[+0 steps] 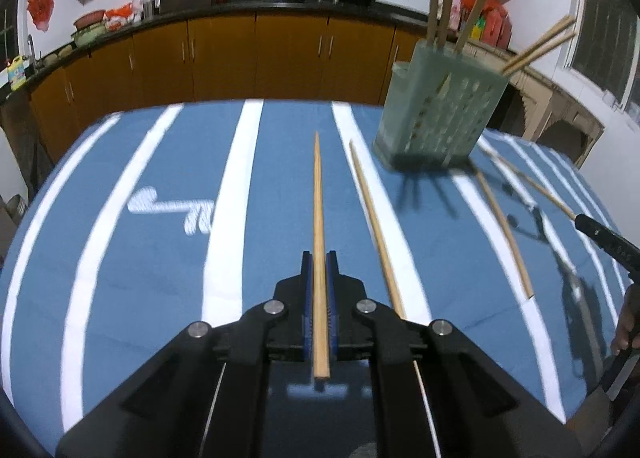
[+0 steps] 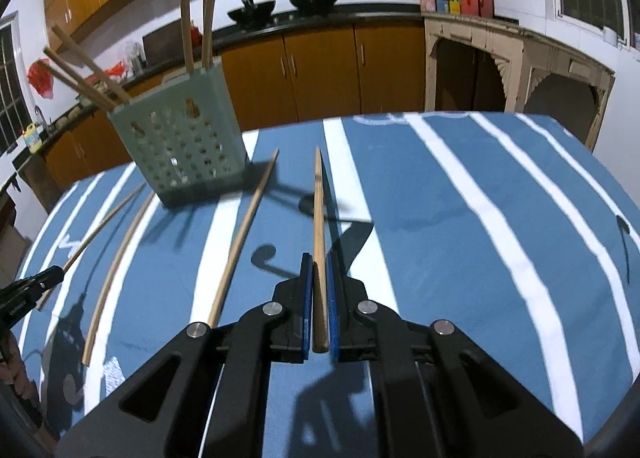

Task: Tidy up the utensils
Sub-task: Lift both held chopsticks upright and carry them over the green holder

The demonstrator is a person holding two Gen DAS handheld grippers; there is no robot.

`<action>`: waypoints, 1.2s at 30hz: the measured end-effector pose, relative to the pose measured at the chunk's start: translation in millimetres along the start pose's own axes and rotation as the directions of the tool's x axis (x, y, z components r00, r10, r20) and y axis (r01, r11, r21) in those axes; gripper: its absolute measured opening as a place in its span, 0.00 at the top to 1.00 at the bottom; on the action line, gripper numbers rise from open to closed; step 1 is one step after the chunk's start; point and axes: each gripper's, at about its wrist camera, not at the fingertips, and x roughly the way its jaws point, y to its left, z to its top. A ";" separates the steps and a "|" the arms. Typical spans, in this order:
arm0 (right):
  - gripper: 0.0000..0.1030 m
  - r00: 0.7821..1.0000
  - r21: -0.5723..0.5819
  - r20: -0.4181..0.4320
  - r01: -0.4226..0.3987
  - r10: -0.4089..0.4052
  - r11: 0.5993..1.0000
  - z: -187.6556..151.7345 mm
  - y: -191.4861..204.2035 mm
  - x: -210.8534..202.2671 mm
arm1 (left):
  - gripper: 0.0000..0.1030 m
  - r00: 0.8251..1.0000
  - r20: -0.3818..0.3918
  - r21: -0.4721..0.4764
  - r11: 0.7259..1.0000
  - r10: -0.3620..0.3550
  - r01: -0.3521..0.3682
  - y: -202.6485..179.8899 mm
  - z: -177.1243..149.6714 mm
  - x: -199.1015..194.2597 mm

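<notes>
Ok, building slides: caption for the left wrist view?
Left gripper clamps a chopstick above the striped cloth, holder ahead.

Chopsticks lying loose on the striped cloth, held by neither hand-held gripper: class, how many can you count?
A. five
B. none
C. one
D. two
D: two loose chopsticks, one nearer the left hand-held gripper and one farther right, lie on the striped cloth, while each hand-held gripper, the right one too, grips its own stick and the others stand in the green holder.
</notes>
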 end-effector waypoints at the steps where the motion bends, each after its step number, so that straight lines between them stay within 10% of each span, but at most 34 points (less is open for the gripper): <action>1: 0.93 1.000 -0.001 0.014 -0.001 0.001 1.000 2.5 0.1 -3.6 | 0.93 1.000 0.015 0.000 1.000 -0.004 0.004 -0.4 3.1 -3.8; 17: 0.93 0.983 0.006 0.179 -0.043 0.041 0.999 39.6 0.0 -43.4 | 0.93 0.969 0.242 -0.009 0.999 -0.040 0.043 -3.6 48.5 -70.5; 36: 0.93 0.980 0.011 0.192 -0.052 0.049 0.999 42.0 -0.5 -46.7 | 0.93 0.980 0.200 -0.008 1.000 -0.010 0.012 2.4 48.5 -65.6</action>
